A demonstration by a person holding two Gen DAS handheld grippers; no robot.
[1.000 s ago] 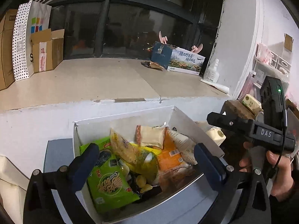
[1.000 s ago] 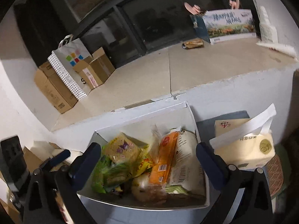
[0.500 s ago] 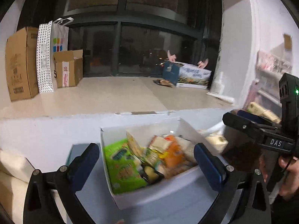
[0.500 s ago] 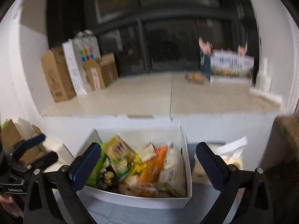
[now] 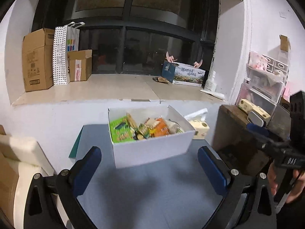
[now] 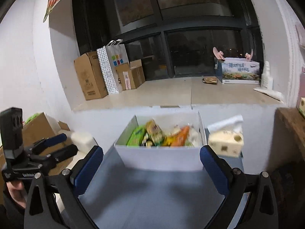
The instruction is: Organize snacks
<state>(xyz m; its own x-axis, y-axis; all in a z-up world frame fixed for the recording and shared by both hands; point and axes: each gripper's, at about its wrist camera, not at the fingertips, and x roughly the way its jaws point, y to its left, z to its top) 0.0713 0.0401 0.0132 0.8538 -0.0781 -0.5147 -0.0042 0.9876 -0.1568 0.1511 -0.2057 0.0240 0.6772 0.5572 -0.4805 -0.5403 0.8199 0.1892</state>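
Your left gripper (image 5: 149, 168) and right gripper (image 6: 151, 169) hover with fingers spread, holding nothing, before the white box (image 5: 152, 148) of snacks (image 6: 162, 135) on the blue-grey worktop (image 5: 148, 194). Likely between picks; next, choose one packet. Motion blur hides labels and lower packets.

Matt white cardboard box (image 5: 152, 148), glossy plastic snack packets (image 5: 141, 129), smooth matt grey table (image 5: 148, 194), brown corrugated carton (image 5: 37, 61)
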